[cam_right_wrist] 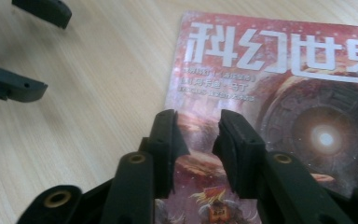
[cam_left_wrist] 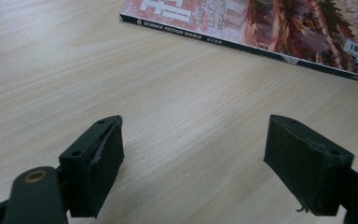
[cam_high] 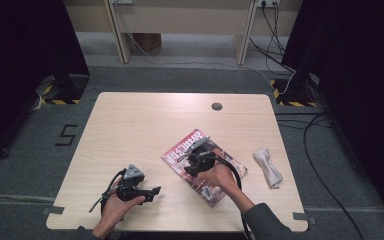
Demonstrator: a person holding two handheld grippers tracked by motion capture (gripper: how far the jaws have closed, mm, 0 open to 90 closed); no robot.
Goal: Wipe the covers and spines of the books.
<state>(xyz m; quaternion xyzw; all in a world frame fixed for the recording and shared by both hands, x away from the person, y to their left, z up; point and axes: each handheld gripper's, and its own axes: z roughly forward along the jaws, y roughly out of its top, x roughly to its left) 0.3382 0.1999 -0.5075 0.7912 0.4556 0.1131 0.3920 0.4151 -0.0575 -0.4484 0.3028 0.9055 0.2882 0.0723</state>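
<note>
A person sits at a pale wooden tabletop, holding a set of black tongs in each hand. The right tongs hover low over a magazine with a red and brown science fiction cover and large white Chinese characters. Their jaws stand slightly apart with a narrow gap between them and hold nothing; the magazine's cover lies directly beneath and ahead of them. In the high view the magazine lies flat and turned at an angle, under the right tongs. The left tongs rest just above bare wood, well to the left of the magazine, jaws wide apart and empty; the magazine's spine edge lies ahead of them. A crumpled cream cloth lies to the right of the right tongs, beyond the magazine and apart from it.
</note>
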